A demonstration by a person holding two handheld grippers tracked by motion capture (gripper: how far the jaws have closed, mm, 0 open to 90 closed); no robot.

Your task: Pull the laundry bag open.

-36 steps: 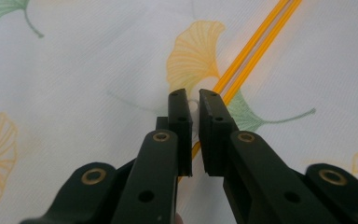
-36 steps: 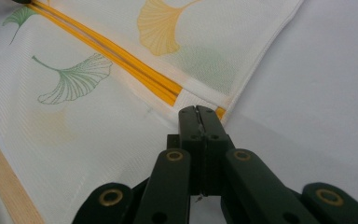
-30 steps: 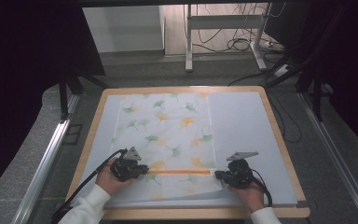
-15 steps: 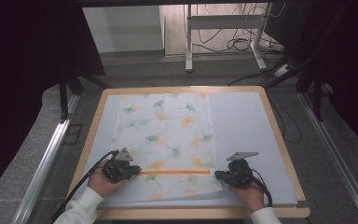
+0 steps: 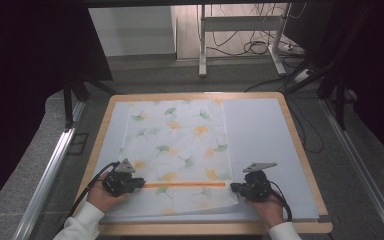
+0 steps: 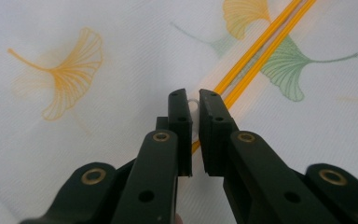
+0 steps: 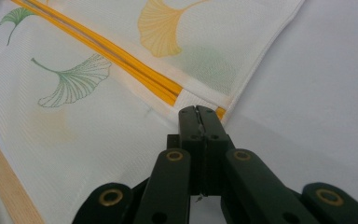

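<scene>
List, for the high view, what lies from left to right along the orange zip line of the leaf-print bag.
Left claw → orange zip on the leaf-print bag → right claw → bare pale mat → wooden table rim.

Both forearms low and angled inward, left gripper (image 5: 139,183) and right gripper (image 5: 234,188) facing each other, fingers (image 7: 188,122) closed.

Wood-rimmed table (image 5: 300,150) under a pale blue sheet (image 5: 260,135), ginkgo-print mesh bag (image 5: 180,145) flat on top.
</scene>
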